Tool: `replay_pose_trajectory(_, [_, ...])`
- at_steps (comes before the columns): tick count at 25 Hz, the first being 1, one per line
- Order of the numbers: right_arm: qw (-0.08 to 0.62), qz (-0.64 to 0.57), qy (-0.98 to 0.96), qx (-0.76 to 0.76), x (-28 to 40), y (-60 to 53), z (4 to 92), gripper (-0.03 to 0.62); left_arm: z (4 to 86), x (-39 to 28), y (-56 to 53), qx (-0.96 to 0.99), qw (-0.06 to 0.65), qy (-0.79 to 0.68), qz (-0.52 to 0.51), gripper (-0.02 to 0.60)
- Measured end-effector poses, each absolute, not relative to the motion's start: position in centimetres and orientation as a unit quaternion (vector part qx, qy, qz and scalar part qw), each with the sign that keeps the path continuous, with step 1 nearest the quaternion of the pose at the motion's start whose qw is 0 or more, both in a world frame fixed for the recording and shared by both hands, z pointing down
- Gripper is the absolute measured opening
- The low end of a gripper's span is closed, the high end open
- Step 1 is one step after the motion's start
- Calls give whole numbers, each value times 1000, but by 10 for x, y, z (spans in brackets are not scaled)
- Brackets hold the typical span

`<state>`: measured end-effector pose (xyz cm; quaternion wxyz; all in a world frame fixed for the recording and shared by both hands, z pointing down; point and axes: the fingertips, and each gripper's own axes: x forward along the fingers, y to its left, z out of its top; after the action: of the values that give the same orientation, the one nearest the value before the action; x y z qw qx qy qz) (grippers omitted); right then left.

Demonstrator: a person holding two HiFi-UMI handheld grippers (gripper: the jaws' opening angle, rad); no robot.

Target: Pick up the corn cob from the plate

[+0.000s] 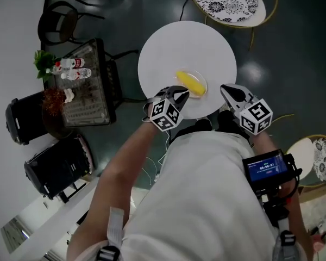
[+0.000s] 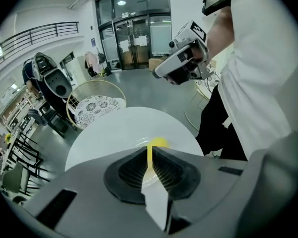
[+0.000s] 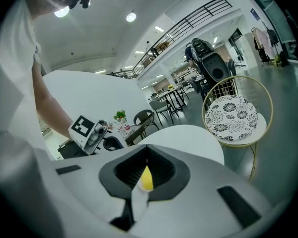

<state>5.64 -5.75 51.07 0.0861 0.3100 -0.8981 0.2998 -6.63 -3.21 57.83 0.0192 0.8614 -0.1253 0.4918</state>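
Near the centre of the head view, the corn cob [image 1: 190,84] is lying on a clear glass plate [image 1: 200,75] on the round white table [image 1: 174,42], with its length running from upper left to lower right. Just by its lower-left end, the left gripper [image 1: 180,93] is pointing steeply down. Its jaws are pressed together with nothing between them, and in the left gripper view the yellow cob is showing only as a sliver beyond the closed tips. The right gripper [image 1: 229,92] is hovering at the table's lower-right edge, to the right of the plate, and its jaws are likewise together and empty.

By my reading, the approach is in hand and no grasp is made yet. To do it well, the left jaws should be opening wider than the cob's thickness before going any lower. The wrist should be turning so the pads straddle the cob across its short axis, near its middle rather than its tapering end. The cob is round and looks likely to roll, and the plate may skate on the smooth tabletop. So the tips should be settling just beside the cob without pressing on the glass, then closing gently and lifting straight up.
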Motion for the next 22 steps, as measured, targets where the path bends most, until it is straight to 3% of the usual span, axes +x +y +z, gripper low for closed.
replay_pose_trajectory(3, [84, 304, -894, 317, 60, -58, 516, 7, 586, -65, -37, 855, 5, -106, 507, 11])
replay_pose_trajectory(10, [78, 309, -884, 343, 66, -46, 515, 8, 598, -66, -34, 837, -43, -37, 545, 98])
replay_pose_trajectory(22, [68, 319, -859, 394, 95, -35, 529, 8, 638, -67, -51, 757, -158, 121, 622, 194])
